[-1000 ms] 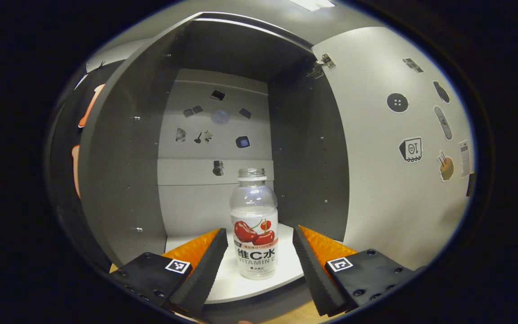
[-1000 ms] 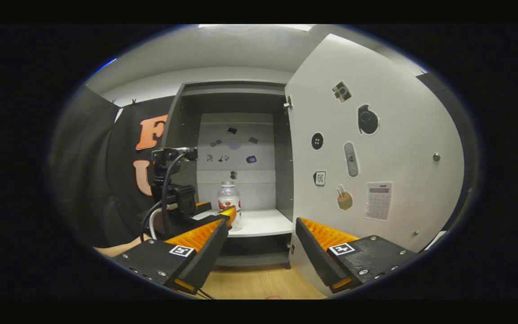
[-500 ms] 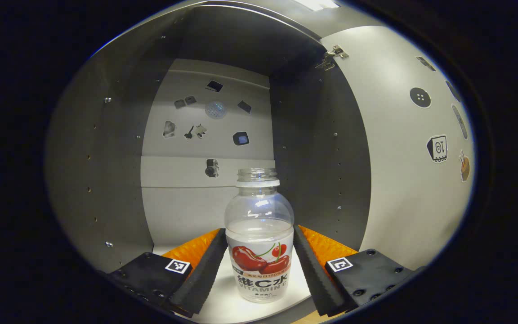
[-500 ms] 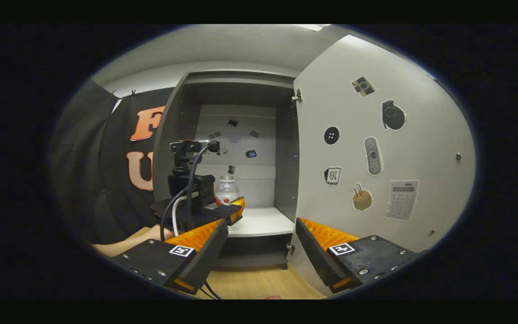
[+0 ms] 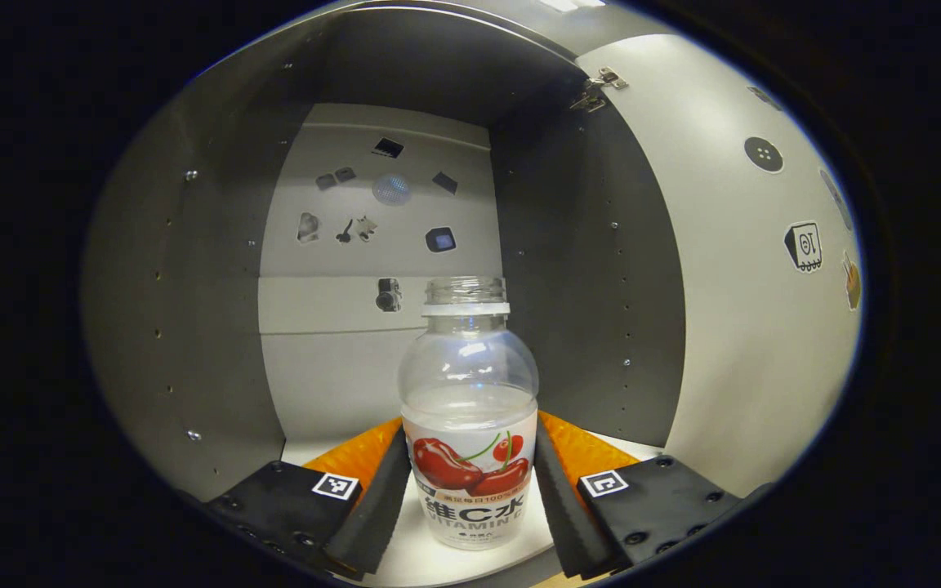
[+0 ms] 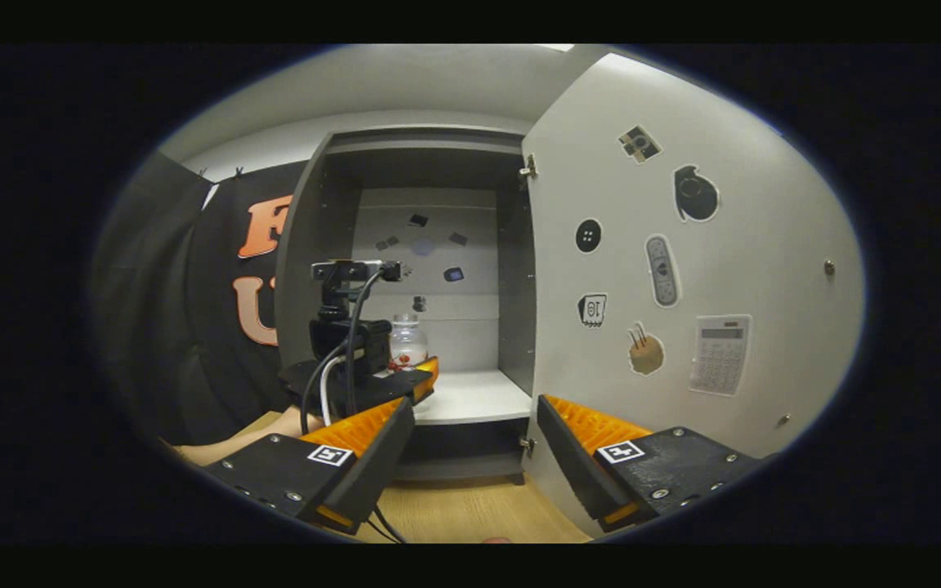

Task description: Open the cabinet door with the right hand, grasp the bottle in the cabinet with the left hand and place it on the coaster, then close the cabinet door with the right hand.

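Observation:
A clear bottle (image 5: 470, 425) with a cherry label and no cap stands upright on the white shelf (image 5: 405, 563) inside the open grey cabinet. My left gripper (image 5: 470, 437) has a black finger (image 5: 381, 506) on each side of the label, and both look pressed against it. In the right gripper view, that left gripper (image 6: 405, 380) reaches onto the shelf (image 6: 479, 396) and half hides the bottle (image 6: 407, 336). My right gripper (image 6: 474, 457) stands open and holds nothing, in front of the cabinet. The cabinet door (image 6: 683, 269) is swung wide open on the right.
The door (image 5: 748, 286) carries several stickers, and its hinge (image 5: 597, 86) is at the top. Dark cabinet side walls (image 5: 193, 310) close in on both sides of the bottle. A wooden tabletop (image 6: 470, 510) lies below the cabinet. A forearm (image 6: 225, 445) holds the left gripper.
My left gripper moved deeper into the cabinet until the bottle stood between its fingers, then the fingers closed in on the label. The right gripper stayed open and shifted only slightly.

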Available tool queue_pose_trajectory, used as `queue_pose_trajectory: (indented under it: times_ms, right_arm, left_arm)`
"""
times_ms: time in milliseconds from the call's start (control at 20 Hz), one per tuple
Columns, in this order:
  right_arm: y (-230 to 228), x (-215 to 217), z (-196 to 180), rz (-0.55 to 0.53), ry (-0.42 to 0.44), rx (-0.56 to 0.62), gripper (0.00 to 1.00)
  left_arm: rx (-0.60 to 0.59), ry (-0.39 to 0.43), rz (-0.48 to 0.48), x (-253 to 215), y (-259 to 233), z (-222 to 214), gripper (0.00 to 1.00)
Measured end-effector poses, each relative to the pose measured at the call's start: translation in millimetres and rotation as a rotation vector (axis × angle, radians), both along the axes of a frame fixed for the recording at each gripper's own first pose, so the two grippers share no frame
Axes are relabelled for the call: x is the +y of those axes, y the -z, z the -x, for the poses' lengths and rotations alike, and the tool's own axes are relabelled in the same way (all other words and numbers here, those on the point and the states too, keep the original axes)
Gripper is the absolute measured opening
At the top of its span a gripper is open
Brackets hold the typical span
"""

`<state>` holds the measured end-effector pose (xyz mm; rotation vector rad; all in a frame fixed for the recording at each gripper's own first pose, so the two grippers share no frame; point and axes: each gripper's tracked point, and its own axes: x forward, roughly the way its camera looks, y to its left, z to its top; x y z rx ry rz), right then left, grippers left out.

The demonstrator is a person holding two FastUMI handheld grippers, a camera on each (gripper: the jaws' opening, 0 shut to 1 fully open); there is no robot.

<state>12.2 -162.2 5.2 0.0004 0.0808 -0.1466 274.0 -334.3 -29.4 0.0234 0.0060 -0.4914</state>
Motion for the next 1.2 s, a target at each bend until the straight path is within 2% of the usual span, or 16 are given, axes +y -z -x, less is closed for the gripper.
queue_pose_trajectory:
  times_ms: [350,550,850,1200]
  right_arm:
    - [-3,3,21,-0.014,-0.057,-0.007,0.93]
    - [-4,9,36,-0.007,-0.110,-0.008,0.93]
    - [-6,21,73,0.005,-0.204,-0.010,0.93]
    - [-2,35,87,-0.010,-0.251,-0.030,0.93]
  left_arm:
    - [-0.065,-0.037,0.026,21,-21,38,0.81]
    - [-0.118,-0.072,0.019,41,-32,82,0.81]
    - [-0.110,-0.155,0.000,75,-27,147,0.81]
    - [-0.063,-0.237,0.007,128,1,212,0.81]
